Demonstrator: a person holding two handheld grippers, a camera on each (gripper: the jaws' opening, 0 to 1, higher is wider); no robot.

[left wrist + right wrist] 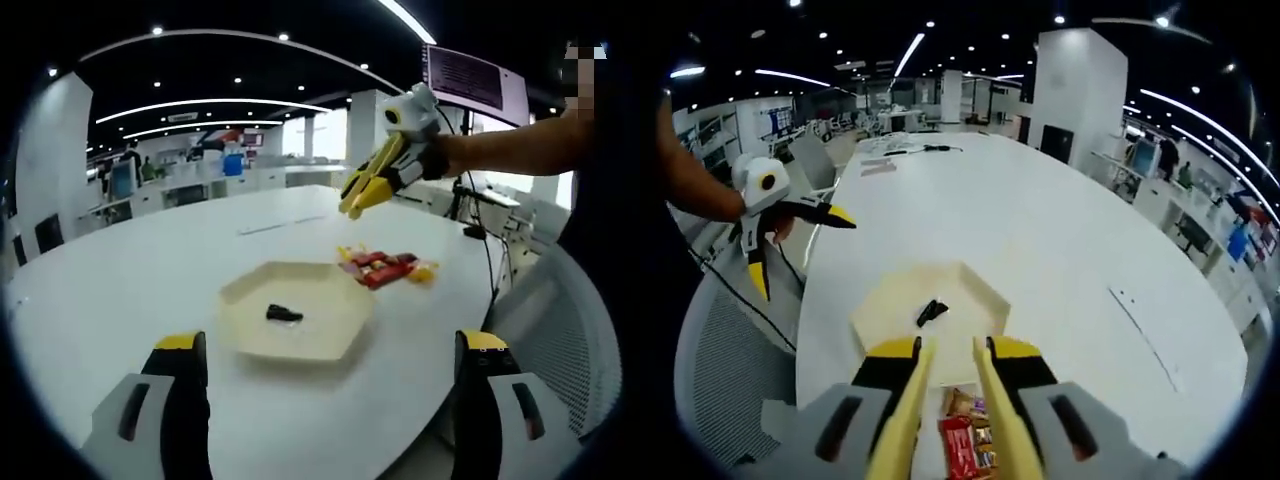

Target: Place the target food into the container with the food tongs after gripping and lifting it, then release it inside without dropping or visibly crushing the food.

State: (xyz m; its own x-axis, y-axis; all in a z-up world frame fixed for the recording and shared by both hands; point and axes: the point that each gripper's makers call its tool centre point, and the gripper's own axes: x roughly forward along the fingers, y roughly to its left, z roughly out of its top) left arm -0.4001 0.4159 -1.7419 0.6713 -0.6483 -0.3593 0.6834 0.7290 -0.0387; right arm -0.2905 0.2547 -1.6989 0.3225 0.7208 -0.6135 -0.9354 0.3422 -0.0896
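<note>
Right tool (950, 400) holds yellow food tongs (945, 430), arms narrowly apart, nothing between them, poised over wrapped snacks (968, 445) on the white table (1070, 260), apparently lining up a pick. Snacks lie just beside the cream tray (300, 315), which has one small dark item (283, 315) inside. Left tool (325, 400) hangs wide, w/ nothing in it, likely standing by. Open-plan office, ceiling spotlights.
</note>
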